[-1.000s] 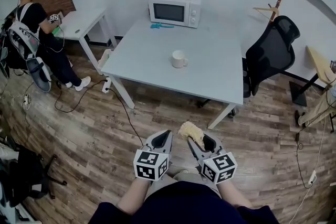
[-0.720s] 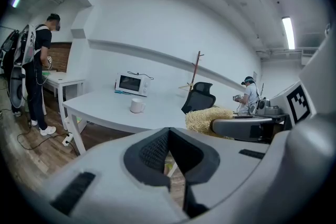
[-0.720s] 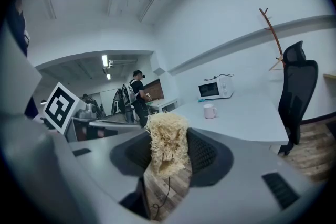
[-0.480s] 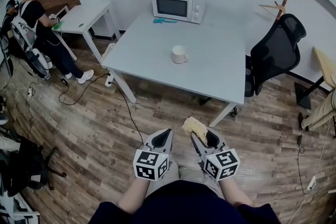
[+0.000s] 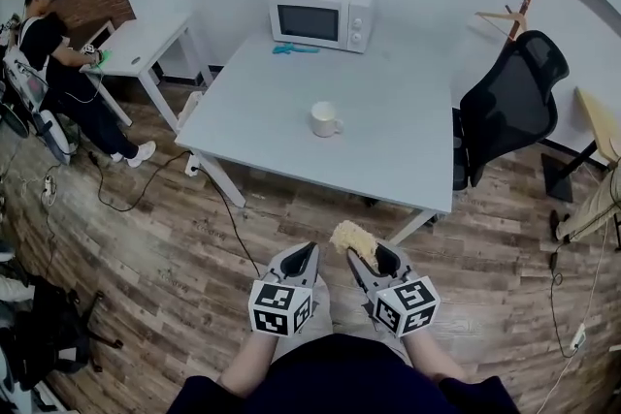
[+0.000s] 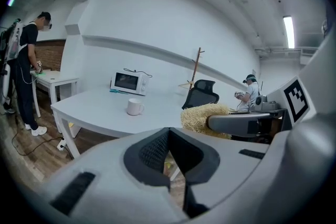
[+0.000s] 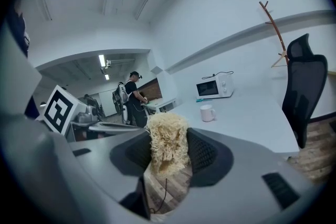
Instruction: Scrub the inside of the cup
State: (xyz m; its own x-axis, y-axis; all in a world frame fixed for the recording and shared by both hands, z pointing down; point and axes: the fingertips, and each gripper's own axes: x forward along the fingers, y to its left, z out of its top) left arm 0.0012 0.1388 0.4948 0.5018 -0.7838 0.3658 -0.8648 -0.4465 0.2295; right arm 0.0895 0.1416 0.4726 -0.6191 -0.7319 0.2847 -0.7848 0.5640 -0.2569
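A white cup (image 5: pixel 325 119) with a handle stands upright near the middle of the grey table (image 5: pixel 408 160); it also shows far off as the cup (image 6: pixel 135 107) and the cup (image 7: pixel 208 113). My right gripper (image 5: pixel 361 253) is shut on a straw-coloured fibrous scrubber (image 5: pixel 353 243), seen close as the scrubber (image 7: pixel 167 141) pinched between the pads. My left gripper (image 5: pixel 301 257) is shut with nothing in it, its jaws meeting at the left gripper (image 6: pixel 169 150). Both grippers hang low in front of me over the wooden floor, well short of the table.
A white microwave (image 5: pixel 323 15) and a blue item (image 5: pixel 293 48) sit at the table's far end. A black office chair (image 5: pixel 509 102) stands to the right. A person (image 5: pixel 58 63) works at a side desk (image 5: pixel 146 39) far left. Cables (image 5: pixel 228 199) trail across the floor.
The view has shifted slightly, so the table and cup sit a little closer and to the left. Both grippers keep their places and their grip.
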